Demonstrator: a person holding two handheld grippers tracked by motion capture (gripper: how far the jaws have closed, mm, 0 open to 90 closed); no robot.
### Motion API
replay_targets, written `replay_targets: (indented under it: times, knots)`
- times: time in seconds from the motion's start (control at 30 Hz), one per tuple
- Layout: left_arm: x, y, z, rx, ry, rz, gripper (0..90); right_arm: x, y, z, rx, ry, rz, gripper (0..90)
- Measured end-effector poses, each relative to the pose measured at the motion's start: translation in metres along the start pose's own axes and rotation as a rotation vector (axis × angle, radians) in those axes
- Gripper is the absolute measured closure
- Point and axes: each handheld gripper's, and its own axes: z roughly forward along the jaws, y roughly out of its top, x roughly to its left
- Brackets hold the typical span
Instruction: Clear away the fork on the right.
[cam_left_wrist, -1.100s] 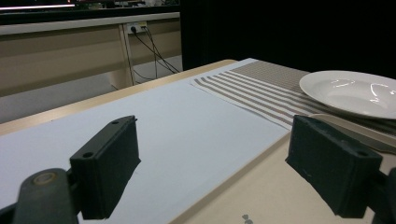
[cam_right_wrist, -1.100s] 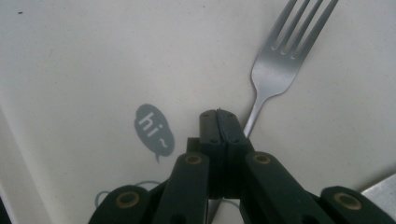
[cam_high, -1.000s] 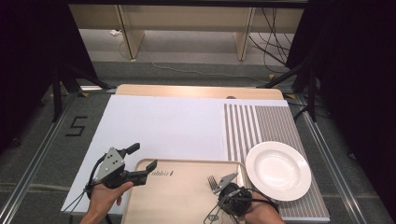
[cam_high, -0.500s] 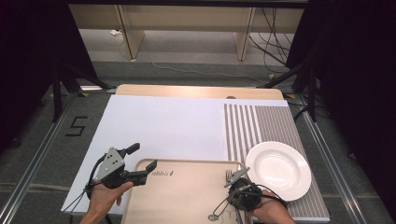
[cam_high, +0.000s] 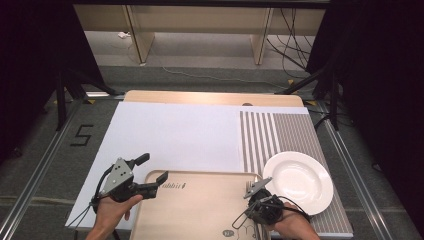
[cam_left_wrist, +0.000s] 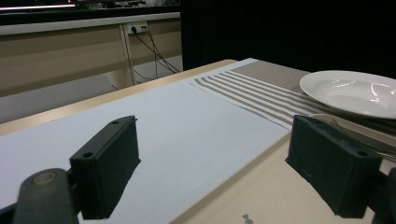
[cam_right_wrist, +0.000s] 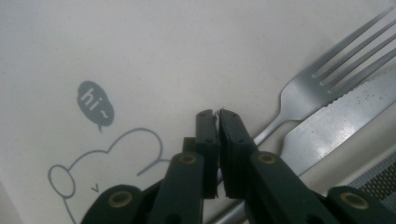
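A silver fork (cam_right_wrist: 303, 93) lies on the tan tray (cam_right_wrist: 140, 56) beside a knife (cam_right_wrist: 336, 121), tines toward the white plate (cam_high: 299, 181). My right gripper (cam_right_wrist: 217, 113) points down at the tray over the fork's handle. Its jaws have just been opening, but only a hairline slit shows, with nothing visible between the pads. In the high view the right gripper (cam_high: 254, 204) sits at the tray's right edge, just behind the fork (cam_high: 248, 187). My left gripper (cam_high: 151, 168) stands wide open over the tray's far left corner, and the left gripper (cam_left_wrist: 219, 163) holds nothing.
The tray (cam_high: 200, 210) lies at the table's front on a white mat (cam_high: 175, 135). A striped placemat (cam_high: 275, 135) carries the plate (cam_left_wrist: 355, 91) at the right. A person's hands hold both grippers from the front edge.
The right gripper and the fork have shifted right across the tray toward the plate. The left gripper has stayed put.
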Motion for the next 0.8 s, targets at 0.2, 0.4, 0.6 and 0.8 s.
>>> replay_targets:
  times: [0.2, 0.4, 0.6, 0.8]
  knots:
    - [0.0, 0.0, 0.0, 0.005, 0.002, 0.001, 15.9, -0.002, 0.001, -0.009, -0.078, 0.023, 0.013, 64.9]
    - [0.0, 0.0, 0.0, 0.005, 0.002, 0.0, 15.9, -0.008, 0.001, -0.02, -0.192, 0.035, 0.087, 44.7]
    - [0.0, 0.0, 0.0, 0.005, 0.002, 0.001, 15.9, -0.023, -0.001, -0.034, -0.26, 0.003, 0.205, 28.8]
    - [0.0, 0.0, 0.0, 0.005, 0.002, 0.001, 15.9, -0.041, -0.009, -0.047, -0.333, 0.035, 0.325, 23.5]
